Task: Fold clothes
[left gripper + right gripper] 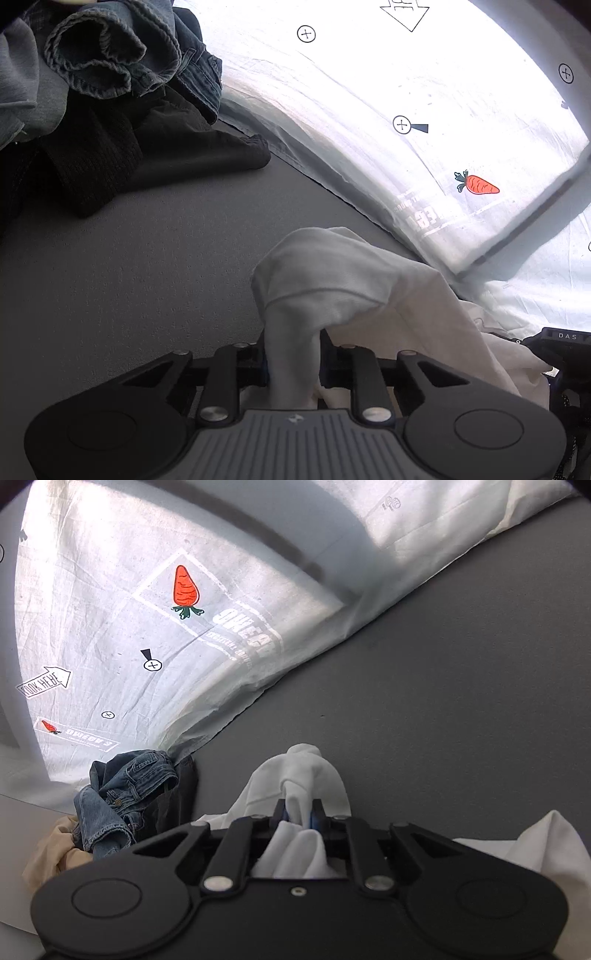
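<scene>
A white garment [343, 280] hangs bunched from my left gripper [293, 354], which is shut on a fold of it above the grey table [147, 266]. The cloth covers the fingertips. In the right wrist view my right gripper [300, 812] is shut on another bunch of the same white garment [295, 775], which spills out ahead of the jaws and trails off to the right [546, 845]. Part of the right gripper's body shows at the lower right edge of the left wrist view [561, 354].
A heap of clothes lies at the table's far left: blue jeans [122, 55], a black garment [155, 147], also seen in the right wrist view as jeans [125, 794] over tan cloth [51, 856]. A white printed sheet with carrots [478, 184] [184, 587] covers the back.
</scene>
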Demonstrator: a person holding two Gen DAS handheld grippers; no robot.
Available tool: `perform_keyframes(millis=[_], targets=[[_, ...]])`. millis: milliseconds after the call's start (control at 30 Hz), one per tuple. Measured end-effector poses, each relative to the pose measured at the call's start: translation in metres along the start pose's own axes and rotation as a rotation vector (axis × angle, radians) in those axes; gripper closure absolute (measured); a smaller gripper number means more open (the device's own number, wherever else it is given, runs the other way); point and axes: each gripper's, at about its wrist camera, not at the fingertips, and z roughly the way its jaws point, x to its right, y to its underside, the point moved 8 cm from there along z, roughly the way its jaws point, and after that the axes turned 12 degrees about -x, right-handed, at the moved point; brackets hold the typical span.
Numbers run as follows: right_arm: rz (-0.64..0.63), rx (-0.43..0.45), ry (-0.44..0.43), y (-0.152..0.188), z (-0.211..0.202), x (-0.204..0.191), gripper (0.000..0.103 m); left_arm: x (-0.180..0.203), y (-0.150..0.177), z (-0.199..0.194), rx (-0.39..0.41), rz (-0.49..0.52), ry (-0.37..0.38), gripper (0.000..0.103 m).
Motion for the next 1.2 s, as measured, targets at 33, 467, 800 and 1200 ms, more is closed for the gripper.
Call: perform_keyframes(millis=[33, 467, 800, 1200], targets=[[-0.023, 0.051, -0.002, 0.000, -0.018, -0.004, 0.093, 0.004, -0.002, -0.005, 0.014, 0.003, 0.009, 0.084], [-0.346, 0.631, 0.074, -0.010, -0.238, -0.085, 0.099, 0.137, -0.076, -0.093, 0.299, 0.275, 0.156, 0.083], [-0.280, 0.460, 0.604, 0.007, -0.188, 0.024, 0.070, 0.067, 0.007, 0.009, -0.103, 0.111, -0.045, 0.057], [-0.595, 0.215, 0.491, 0.032, -0.070, -0.029, 0.056, 0.007, 0.075, 0.031, -0.272, 0.036, -0.056, 0.028]])
